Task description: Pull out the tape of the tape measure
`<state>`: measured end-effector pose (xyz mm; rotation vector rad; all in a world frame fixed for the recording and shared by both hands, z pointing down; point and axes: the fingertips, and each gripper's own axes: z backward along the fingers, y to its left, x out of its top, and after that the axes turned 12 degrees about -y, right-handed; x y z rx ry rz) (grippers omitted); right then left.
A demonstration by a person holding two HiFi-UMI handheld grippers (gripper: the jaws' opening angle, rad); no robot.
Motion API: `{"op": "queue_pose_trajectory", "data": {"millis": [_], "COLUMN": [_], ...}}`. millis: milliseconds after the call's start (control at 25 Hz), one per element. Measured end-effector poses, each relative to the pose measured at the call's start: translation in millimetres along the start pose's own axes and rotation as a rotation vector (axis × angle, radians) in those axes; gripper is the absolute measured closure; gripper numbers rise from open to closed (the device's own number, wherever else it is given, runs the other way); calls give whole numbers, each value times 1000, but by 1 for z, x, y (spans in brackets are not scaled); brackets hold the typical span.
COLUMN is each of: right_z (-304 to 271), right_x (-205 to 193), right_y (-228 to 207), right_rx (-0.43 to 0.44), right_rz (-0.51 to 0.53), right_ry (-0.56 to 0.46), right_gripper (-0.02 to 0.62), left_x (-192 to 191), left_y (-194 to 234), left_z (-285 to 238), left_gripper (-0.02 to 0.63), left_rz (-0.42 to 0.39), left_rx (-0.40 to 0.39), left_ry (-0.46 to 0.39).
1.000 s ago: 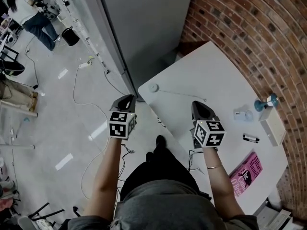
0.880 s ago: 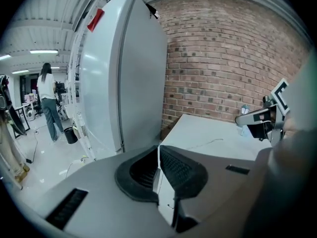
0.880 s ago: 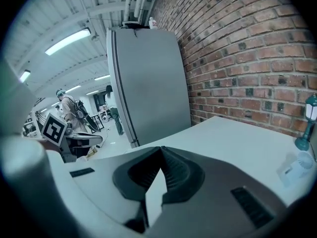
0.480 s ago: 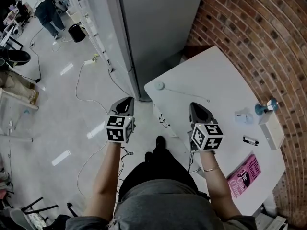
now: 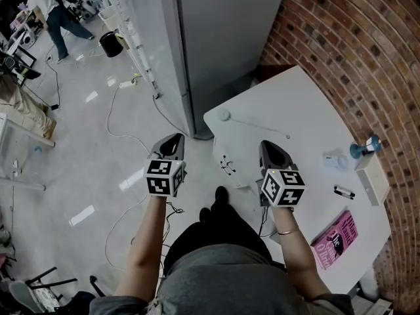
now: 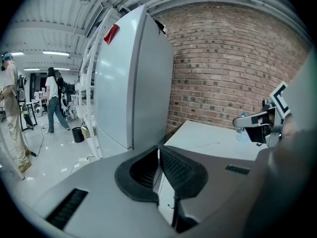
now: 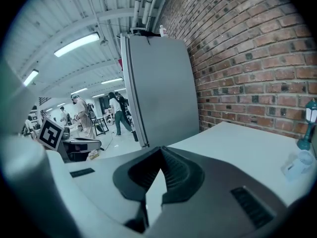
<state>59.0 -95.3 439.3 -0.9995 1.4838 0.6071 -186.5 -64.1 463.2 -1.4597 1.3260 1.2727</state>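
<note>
The tape measure [image 5: 225, 115] is a small round white case near the far left corner of the white table [image 5: 308, 110]. A thin length of tape [image 5: 259, 127] runs from it to the right across the tabletop, and shows faintly as the tape [image 6: 205, 144] in the left gripper view. My left gripper [image 5: 173, 140] is shut and empty, held over the floor left of the table. My right gripper [image 5: 268, 147] is shut and empty above the table's near edge, short of the tape. Both stand well apart from the case.
A tall grey cabinet [image 5: 216, 38] stands behind the table's left corner, and a brick wall [image 5: 354, 51] runs along the right. A pink book [image 5: 336, 238], black marker [image 5: 343, 191], white box [image 5: 371, 176] and teal object [image 5: 364, 145] lie at the right. Cables [image 5: 118, 130] trail over the floor.
The head view has shifted a little, so the table and cabinet sit slightly further right. Both grippers stay shut in much the same place. A person at the far left has walked on.
</note>
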Motion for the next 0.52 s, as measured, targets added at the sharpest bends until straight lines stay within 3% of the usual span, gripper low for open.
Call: {"op": "queue_pose_trajectory", "data": {"millis": [520], "right_z": [12], "right_x": [-1], "right_y": [11], "right_rx": [-15], "right_rz": [-10], "right_ry": [-19], "right_gripper": [594], "left_x": [-2], "left_y": [1], "left_z": [20], "left_gripper": [575], "left_rz": [4], "left_rx": [-1], "left_ry": [-8]}}
